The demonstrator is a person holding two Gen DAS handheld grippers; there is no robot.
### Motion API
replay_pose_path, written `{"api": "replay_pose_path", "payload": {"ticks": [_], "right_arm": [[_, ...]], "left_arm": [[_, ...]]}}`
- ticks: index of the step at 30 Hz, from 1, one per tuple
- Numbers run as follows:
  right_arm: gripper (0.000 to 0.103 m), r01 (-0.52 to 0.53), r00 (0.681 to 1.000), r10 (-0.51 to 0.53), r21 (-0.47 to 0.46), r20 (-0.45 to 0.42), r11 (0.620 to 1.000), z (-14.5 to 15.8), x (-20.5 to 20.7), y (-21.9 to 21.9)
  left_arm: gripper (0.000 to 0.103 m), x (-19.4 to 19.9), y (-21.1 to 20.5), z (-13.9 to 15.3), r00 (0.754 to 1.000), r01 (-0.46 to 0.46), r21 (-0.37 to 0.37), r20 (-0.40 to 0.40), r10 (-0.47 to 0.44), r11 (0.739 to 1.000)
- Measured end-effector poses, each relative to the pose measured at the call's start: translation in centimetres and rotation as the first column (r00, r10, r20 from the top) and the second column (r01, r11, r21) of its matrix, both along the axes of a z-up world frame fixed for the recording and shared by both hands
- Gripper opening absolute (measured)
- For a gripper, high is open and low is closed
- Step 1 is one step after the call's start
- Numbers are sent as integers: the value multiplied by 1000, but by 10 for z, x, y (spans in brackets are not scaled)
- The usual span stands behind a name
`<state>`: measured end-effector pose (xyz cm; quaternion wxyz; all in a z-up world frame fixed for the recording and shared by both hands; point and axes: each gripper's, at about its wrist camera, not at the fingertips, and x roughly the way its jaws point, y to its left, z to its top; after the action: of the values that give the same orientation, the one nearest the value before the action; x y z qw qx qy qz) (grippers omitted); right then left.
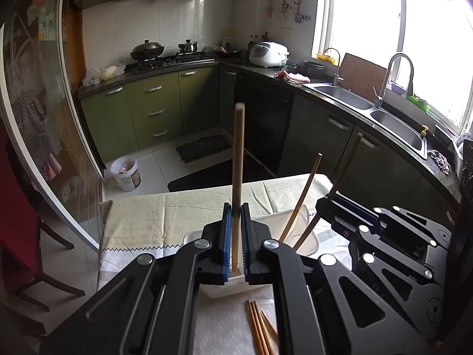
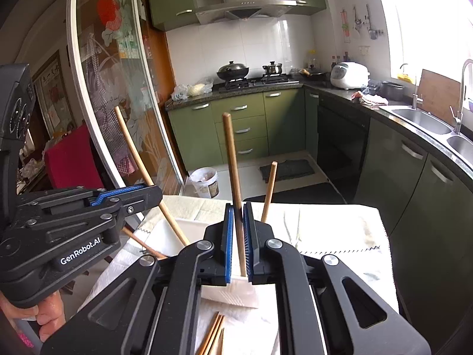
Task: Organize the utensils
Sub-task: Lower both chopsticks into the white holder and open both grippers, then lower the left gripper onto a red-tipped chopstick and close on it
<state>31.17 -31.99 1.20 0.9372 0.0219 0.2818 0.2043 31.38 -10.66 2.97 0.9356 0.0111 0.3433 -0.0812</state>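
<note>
Left wrist view first: my left hand-held gripper is clenched on a pale wooden chopstick, its blue pads tight on the lower shaft while the stick stands nearly upright, its lower tip reaching the edge of the white plastic utensil tray just below. Over to the right sits my right hand-held gripper, clamped on a darker brown wooden chopstick that leans to the right. Between the two, a tan wooden chopstick stands tilted in the white tray. At the bottom edge, a bundle of reddish-brown chopsticks lies flat on the white patterned cloth covering the bench. Behind it all, the green kitchen cabinets and the steel double sink. Now the right wrist view: my right hand-held gripper is clenched on the darker brown wooden chopstick, held nearly upright with its lower end over the white plastic utensil tray. The tan wooden chopstick pokes up just right of the pads. On the left, my left hand-held gripper holds the pale wooden chopstick, slanting down into the tray. The reddish-brown chopsticks lie on the cloth below, and my fingers show at the lower left.
</note>
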Motion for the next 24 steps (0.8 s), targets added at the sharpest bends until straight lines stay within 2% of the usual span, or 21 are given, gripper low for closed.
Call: {"api": "replay_pose_path", "payload": {"ticks": [3, 5, 9, 10, 11, 13, 14, 17, 20, 22, 24], "right_arm": [[11, -10, 1000, 10, 2, 1, 1000, -4, -6, 0], [17, -18, 1000, 18, 4, 6, 1000, -2, -12, -1], [18, -29, 999, 28, 35, 30, 999, 7, -30, -10], [19, -33, 999, 31, 44, 39, 998, 10, -38, -15], [20, -37, 998, 34, 51, 50, 998, 13, -48, -20], [31, -36, 998, 34, 49, 55, 998, 14, -69, -30], [32, -37, 998, 35, 44, 45, 998, 13, -77, -35], [36, -40, 999, 40, 5, -14, 999, -5, -99, -50], [38, -49, 991, 45, -25, -125, 999, -40, -112, -62], [45, -49, 980, 42, -32, -196, 998, -64, -116, -71], [47, -42, 969, 34, -26, -245, 999, -85, -118, -80]], "left_arm": [[6, -7, 3, 0, 1000, 8, 7, -1, -8, 1000], [7, -13, 2, 1, 1000, 14, 8, -3, -14, 1000], [7, -32, 5, 14, 1000, 20, -13, 8, -20, 1000], [12, -40, 5, 17, 1000, 23, -16, 8, -23, 1000], [21, -48, 5, 17, 1000, 25, -14, -1, -25, 1000], [30, -65, 5, 10, 998, 34, -4, -45, -34, 999], [30, -73, 5, 2, 996, 43, -5, -77, -44, 999], [30, -85, 5, -43, 966, 71, -46, -247, -80, 996], [30, -86, 4, -97, 908, 65, -55, -410, -82, 996], [30, -82, 4, -126, 875, 43, -52, -479, -63, 998], [30, -77, 4, -148, 856, 21, -48, -516, -43, 999]]}}
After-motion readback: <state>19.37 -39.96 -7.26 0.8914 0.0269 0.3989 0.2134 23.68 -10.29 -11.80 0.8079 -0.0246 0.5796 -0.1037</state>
